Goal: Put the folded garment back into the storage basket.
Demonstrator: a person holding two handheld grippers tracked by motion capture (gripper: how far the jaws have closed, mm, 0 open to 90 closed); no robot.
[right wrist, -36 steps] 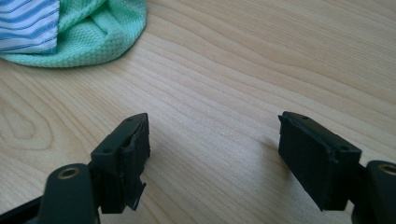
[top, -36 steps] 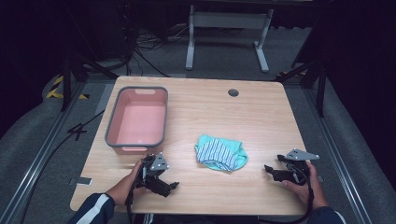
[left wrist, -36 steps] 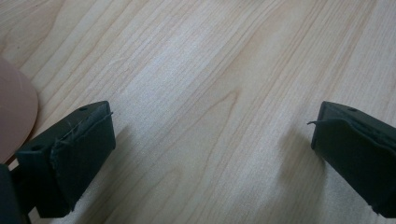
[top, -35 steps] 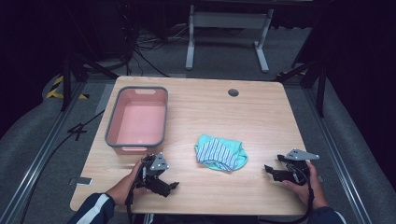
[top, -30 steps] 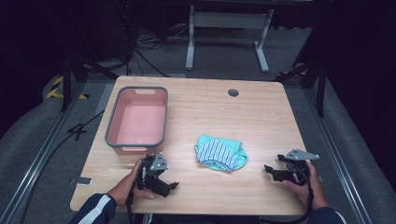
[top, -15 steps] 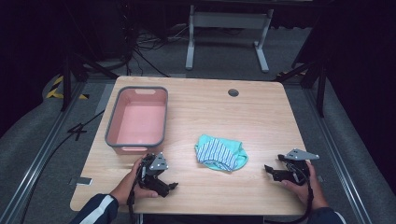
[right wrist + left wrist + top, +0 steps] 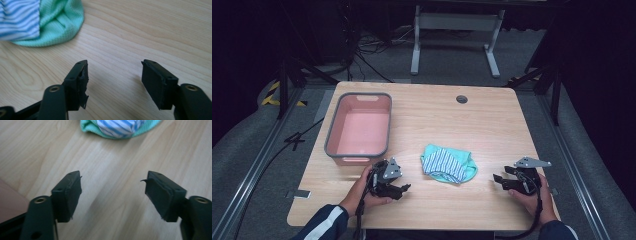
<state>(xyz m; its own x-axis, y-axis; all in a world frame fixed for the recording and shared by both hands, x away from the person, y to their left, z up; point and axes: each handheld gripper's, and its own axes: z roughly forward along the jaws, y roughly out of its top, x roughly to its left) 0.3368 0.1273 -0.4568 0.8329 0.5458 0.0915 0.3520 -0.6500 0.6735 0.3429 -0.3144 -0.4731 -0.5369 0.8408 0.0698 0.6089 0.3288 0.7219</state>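
A crumpled cloth (image 7: 448,164), mint green with a blue-and-white striped part, lies on the wooden table (image 7: 492,125) near its front. My left gripper (image 7: 404,188) sits just left of it, held low over the wood and pointing toward it. In the left gripper view the cloth (image 7: 120,126) lies beyond my left gripper (image 7: 113,178), whose jaws are open and have just been closing with nothing between them. My right gripper (image 7: 497,180) rests to the right of the cloth. Its view shows the cloth (image 7: 42,22) at upper left and my right gripper (image 7: 114,63) open, its jaws also just narrowed over bare wood.
A pink tub (image 7: 359,127) with a grey rim stands on the table's left half, just behind my left hand; its corner (image 7: 10,205) shows in the left gripper view. A cable hole (image 7: 461,99) sits near the far edge. Dark floor and a stand lie beyond.
My left hand has shifted a little up and toward the cloth. The right hand has stayed in place. The cloth and tub have not moved.
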